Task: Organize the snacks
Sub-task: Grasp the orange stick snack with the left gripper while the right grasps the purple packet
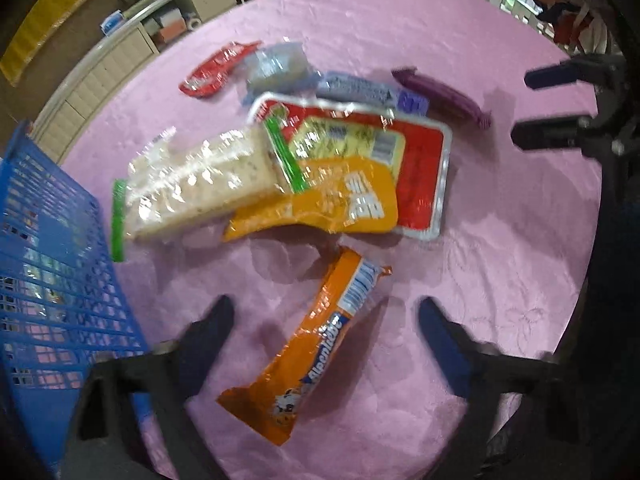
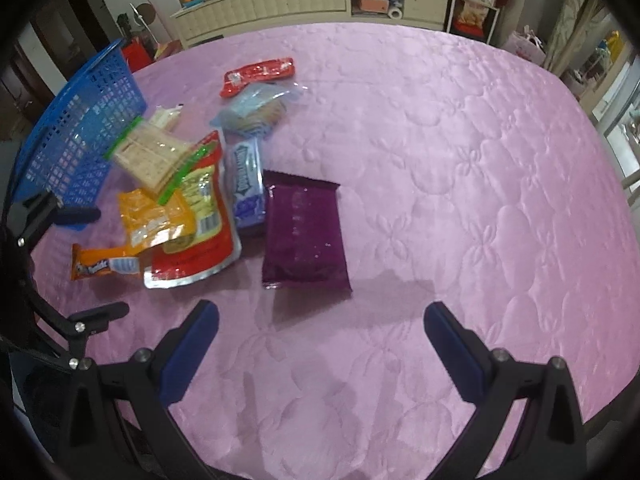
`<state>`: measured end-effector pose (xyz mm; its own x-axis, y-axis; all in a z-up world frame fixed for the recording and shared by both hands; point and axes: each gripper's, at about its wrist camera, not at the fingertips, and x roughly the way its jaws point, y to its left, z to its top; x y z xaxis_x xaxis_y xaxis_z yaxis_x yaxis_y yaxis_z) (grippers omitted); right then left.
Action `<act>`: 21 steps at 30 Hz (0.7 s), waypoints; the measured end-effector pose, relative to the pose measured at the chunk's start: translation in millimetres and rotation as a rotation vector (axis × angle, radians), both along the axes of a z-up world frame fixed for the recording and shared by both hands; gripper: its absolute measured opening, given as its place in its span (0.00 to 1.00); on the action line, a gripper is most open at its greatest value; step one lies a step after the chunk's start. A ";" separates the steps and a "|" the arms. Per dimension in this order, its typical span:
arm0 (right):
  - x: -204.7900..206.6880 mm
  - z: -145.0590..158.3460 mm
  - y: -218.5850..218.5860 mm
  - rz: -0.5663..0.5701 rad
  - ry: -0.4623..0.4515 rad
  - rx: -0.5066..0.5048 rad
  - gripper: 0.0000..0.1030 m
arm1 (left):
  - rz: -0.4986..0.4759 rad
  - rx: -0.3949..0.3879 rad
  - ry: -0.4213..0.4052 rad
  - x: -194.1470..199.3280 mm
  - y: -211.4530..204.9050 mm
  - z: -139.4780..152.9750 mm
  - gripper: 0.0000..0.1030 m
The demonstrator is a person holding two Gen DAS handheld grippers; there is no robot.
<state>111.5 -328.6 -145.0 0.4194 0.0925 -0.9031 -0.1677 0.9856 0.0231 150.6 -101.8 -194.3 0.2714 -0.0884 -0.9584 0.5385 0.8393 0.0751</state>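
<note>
Both grippers hung over the pink quilted tabletop (image 2: 460, 140), angled steeply down at the pile of snacks. The left gripper (image 1: 324, 324) had its jaws spread, with the long orange biscuit pack (image 1: 308, 344) lying between them on the cloth, untouched by either pad. The right gripper (image 2: 320, 324) was released too, jaws wide and empty, the purple packet (image 2: 304, 232) flat on the cloth just ahead of it.

The blue mesh basket (image 1: 52, 264) stood at the left edge of the pile, close beside the clear sleeve of pale crackers (image 1: 200, 184). Nothing could be seen inside it for certain, so the sorting looked barely begun.

My read: the left one was lining up on that orange pack. It lay slantwise, so the jaws needed to straddle its narrow width near the middle, not the crimped ends, and close gently; crackly film slips and biscuits crush. Then a short carry left into the basket. The right one seemed bound for the purple packet, which lay flat and wide; taking it across the short side or by an edge looked safest.

The rest sat heaped: a red pouch with a silver border (image 1: 424, 176) under a yellow-orange bag (image 1: 344, 196), a lilac-blue bar (image 1: 360, 90), a red sachet (image 1: 218, 68), a bluish clear pack (image 1: 276, 66).

As for writing, the orange pack carried white lettering on a blue band, too blurred to spell out. The red pouch showed a yellow panel with a barcode, and none of the text was readable.
</note>
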 end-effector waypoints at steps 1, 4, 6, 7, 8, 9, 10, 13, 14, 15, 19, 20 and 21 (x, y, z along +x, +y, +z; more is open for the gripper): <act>0.6 -0.4 -0.6 -0.002 0.001 0.000 1.00 | -0.002 0.003 0.016 -0.5 0.7 -3.5 0.68; 0.9 -1.2 -0.3 0.001 0.004 -0.002 1.00 | 0.019 -0.041 0.045 -4.7 6.5 -4.3 0.57; -0.4 -0.8 1.8 0.010 0.006 -0.007 1.00 | 0.041 -0.060 0.069 -6.6 9.8 -3.0 0.47; -0.9 -0.4 3.1 0.015 0.006 -0.010 1.00 | 0.041 -0.059 0.068 -9.3 10.9 -1.7 0.33; -2.0 0.1 4.8 0.023 0.007 -0.013 1.00 | 0.038 -0.060 0.067 -11.6 11.1 -0.2 0.17; -2.1 0.6 6.3 0.027 0.007 -0.014 1.00 | 0.037 -0.053 0.058 -15.0 10.4 1.3 0.15; -3.4 1.4 7.3 0.033 0.006 -0.012 1.00 | 0.042 -0.041 0.046 -18.3 10.9 2.1 0.14; -5.8 3.6 8.9 0.045 0.006 -0.001 1.00 | 0.086 -0.058 0.027 -25.9 14.7 5.0 0.13; -6.4 4.6 9.3 0.048 0.004 0.002 1.00 | 0.102 -0.072 0.020 -29.3 17.8 6.9 0.12; -6.6 5.2 9.8 0.051 0.003 0.004 1.00 | 0.120 -0.090 0.011 -33.8 20.8 11.4 0.12; -3.5 6.3 9.0 0.054 0.008 0.029 1.00 | 0.167 -0.123 -0.042 -47.8 27.6 32.4 0.12; -1.7 6.8 8.4 0.051 0.012 0.039 1.00 | 0.176 -0.133 -0.062 -51.8 29.3 40.8 0.12; -0.1 7.2 8.5 0.049 0.014 0.045 1.00 | 0.180 -0.139 -0.073 -53.4 29.8 48.7 0.12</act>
<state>111.4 -320.1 -137.7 0.4005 0.1536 -0.9033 -0.2152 0.9740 0.0703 97.1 -72.0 -145.6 0.3631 -0.1615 -0.9176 0.3764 0.9263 -0.0141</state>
